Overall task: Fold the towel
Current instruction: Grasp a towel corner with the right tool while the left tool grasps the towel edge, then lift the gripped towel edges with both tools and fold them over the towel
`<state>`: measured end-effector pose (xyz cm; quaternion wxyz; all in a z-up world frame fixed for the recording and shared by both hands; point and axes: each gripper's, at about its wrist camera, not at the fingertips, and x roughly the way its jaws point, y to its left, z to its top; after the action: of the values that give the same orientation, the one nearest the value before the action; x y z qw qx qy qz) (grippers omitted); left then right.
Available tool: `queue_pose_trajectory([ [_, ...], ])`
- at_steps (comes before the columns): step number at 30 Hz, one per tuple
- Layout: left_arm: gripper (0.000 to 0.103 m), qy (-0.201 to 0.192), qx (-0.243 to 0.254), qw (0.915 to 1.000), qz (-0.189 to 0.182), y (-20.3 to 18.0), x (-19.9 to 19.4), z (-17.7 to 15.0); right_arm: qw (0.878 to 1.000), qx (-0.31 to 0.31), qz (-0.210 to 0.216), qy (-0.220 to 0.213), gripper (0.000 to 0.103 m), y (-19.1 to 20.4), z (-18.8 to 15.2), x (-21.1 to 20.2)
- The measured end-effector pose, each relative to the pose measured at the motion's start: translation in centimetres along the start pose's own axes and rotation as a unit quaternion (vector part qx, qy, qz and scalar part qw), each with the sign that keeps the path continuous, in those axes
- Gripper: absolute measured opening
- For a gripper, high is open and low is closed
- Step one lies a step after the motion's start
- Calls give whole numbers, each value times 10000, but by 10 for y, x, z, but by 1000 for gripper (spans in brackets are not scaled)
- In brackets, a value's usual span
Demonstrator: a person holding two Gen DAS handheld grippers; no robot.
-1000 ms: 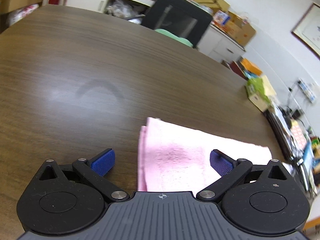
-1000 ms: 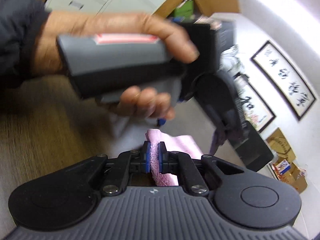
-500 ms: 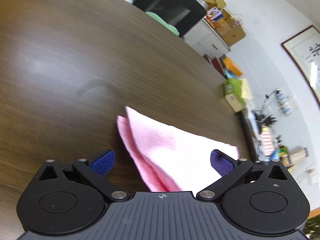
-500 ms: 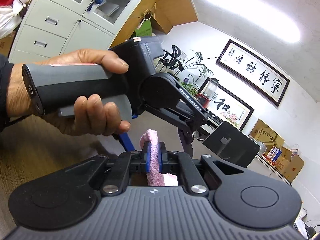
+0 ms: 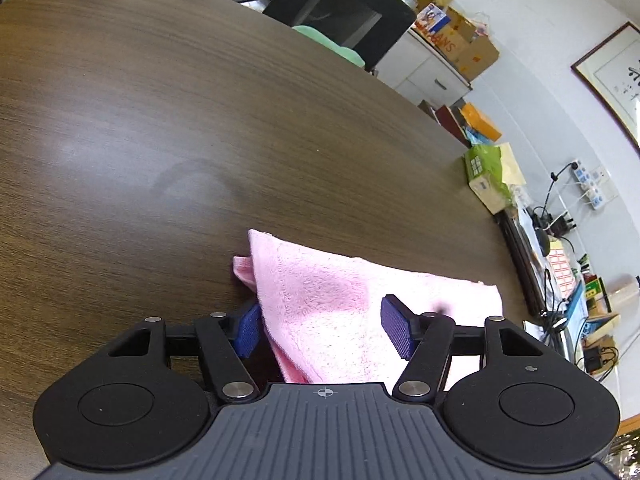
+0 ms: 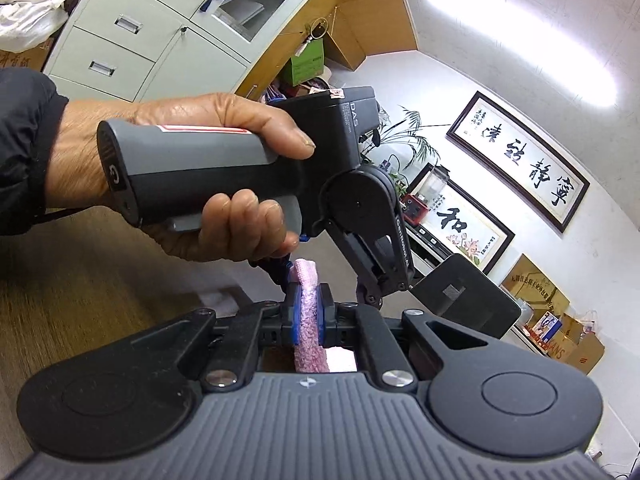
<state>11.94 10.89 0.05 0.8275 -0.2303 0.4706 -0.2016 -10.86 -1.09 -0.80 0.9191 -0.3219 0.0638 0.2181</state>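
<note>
A pink towel, folded in layers, lies on the dark wooden table. My left gripper is open, its blue pads on either side of the towel's near edge, with the fabric between them. In the right wrist view my right gripper is shut on a bunched edge of the pink towel, lifted above the table. The hand-held left gripper fills the view straight ahead of it.
A black office chair with a green cushion stands at the table's far edge. Boxes, a green tissue box and desk clutter lie to the right. Cabinets and framed calligraphy line the walls.
My left gripper's jaws have narrowed around the towel's near edge. The towel's top layer has risen. My right gripper stays shut on the towel edge and has tilted upward.
</note>
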Motion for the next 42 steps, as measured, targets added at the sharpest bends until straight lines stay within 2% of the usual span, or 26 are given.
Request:
queue_pose_trajectory([
  [1,55,-16,-17,10000,15,1,0,0,10000,-4,-2,2,8,1,0,-1],
  [2,46,-30,-38,10000,31,2,-1,0,10000,-15,-1,2,8,3,0,-2],
  [3,33,-27,-89,9999,53,4,0,0,10000,-24,1,2,8,4,-1,-3],
  [6,19,-39,-172,9998,77,8,2,0,10000,-82,11,23,9,7,-1,-2],
  [11,6,-222,-304,9992,91,9,1,-2,9997,-223,-21,22,9,11,-2,-2],
  [18,4,-924,-700,9931,-146,2,-19,-5,9984,-412,-214,-323,9,13,-4,-5],
  [21,4,-1170,-846,9894,-179,1,-34,-4,9979,-96,-286,-567,9,1,-2,-10],
  [25,4,-1347,-738,9880,-179,-18,-51,4,9948,581,-357,-760,9,-32,-1,-19],
  [29,4,-1383,-418,9895,-110,-52,-55,14,9879,1277,-443,-763,9,-76,-10,-30],
  [34,5,-1253,105,9919,-192,-110,-29,23,9770,1959,-611,-574,9,-127,-36,-44],
  [38,5,-983,455,9937,-284,-150,10,20,9570,2841,-576,-147,9,-172,-81,-61],
  [42,5,-665,765,9945,-266,-176,42,5,9370,3448,-522,203,9,-189,-118,-74],
])
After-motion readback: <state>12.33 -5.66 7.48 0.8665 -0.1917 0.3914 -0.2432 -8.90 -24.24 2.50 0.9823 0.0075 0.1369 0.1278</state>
